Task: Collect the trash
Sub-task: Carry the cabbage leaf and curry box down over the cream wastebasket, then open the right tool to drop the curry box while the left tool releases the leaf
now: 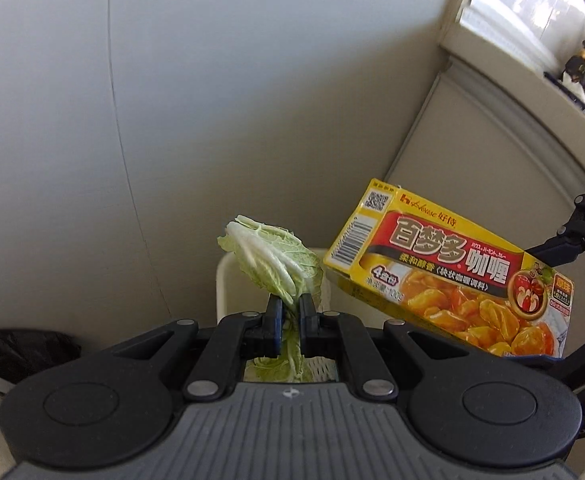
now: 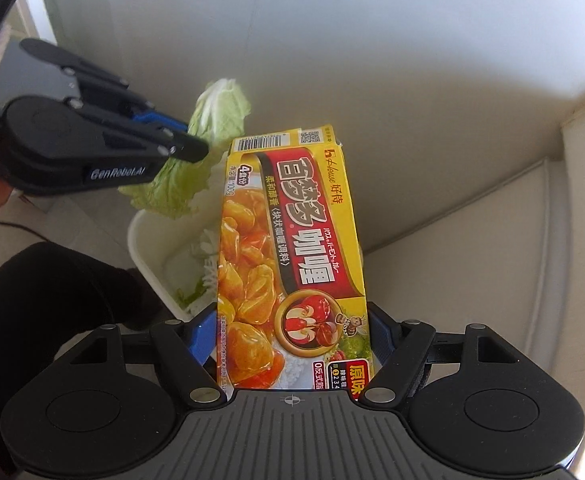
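Observation:
My left gripper [image 1: 290, 312] is shut on a pale green cabbage leaf [image 1: 272, 264], which sticks up past the fingers and hangs down below them. In the right wrist view the same left gripper [image 2: 188, 146] holds the cabbage leaf [image 2: 212, 128] over a white bin [image 2: 148, 252]. My right gripper [image 2: 292, 336] is shut on a yellow curry box [image 2: 288, 240], its blue pads pressed on the box's two long sides. The curry box [image 1: 444, 272] hangs tilted to the right of the leaf, above the white bin [image 1: 222, 292]. Leafy scraps lie inside the bin.
Pale walls meet in a corner behind the bin. A black bag [image 1: 16, 352] sits at the lower left, and a dark trouser leg [image 2: 44, 300] is beside the bin. A white cabinet [image 1: 504, 148] with small objects on top runs along the right.

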